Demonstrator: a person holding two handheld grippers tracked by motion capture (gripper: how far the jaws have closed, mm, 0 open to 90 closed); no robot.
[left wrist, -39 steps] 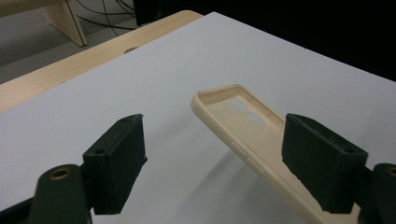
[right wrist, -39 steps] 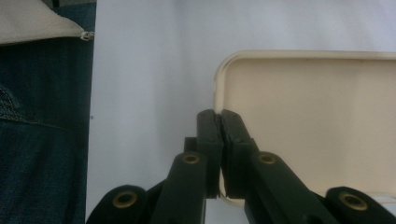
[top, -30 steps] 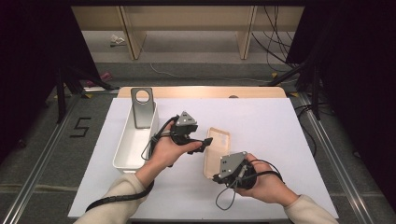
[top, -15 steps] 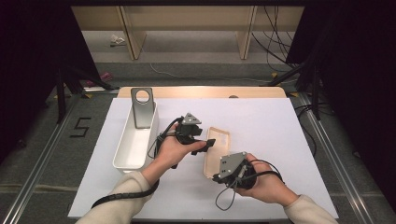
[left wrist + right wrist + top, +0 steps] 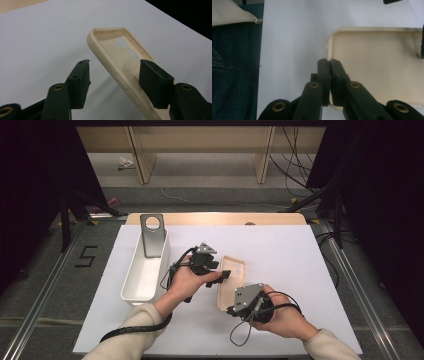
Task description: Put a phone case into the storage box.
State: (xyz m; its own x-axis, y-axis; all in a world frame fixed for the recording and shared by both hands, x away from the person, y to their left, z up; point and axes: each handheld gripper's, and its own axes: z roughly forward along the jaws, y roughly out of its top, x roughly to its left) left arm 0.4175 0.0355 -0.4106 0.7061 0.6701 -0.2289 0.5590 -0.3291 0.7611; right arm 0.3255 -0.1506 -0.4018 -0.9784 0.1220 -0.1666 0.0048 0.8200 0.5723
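Note:
A beige phone case (image 5: 236, 285) lies hollow side up on the white sheet, in the middle of the table. My right gripper (image 5: 231, 310) is shut on the rim of its near end, and in the right gripper view the pads (image 5: 329, 62) pinch that thin wall of the case (image 5: 382, 62). My left gripper (image 5: 225, 275) comes in from the left, and its jaws have just been closing. They straddle the case's long side wall (image 5: 110, 62), one jaw outside and one inside the hollow. The outer pad (image 5: 80, 77) stands clear of the wall. A shadow lies under that edge.
A long white bin (image 5: 145, 270) stands left of my left hand, with a grey metal plate with a round hole (image 5: 152, 235) upright at its far end. The white sheet (image 5: 300, 260) stretches to the right. A wooden strip (image 5: 215, 218) edges the table's far side.
The left gripper has edged right onto the case's left side and its jaws have narrowed around the wall. The right hand and its grip have stayed put.

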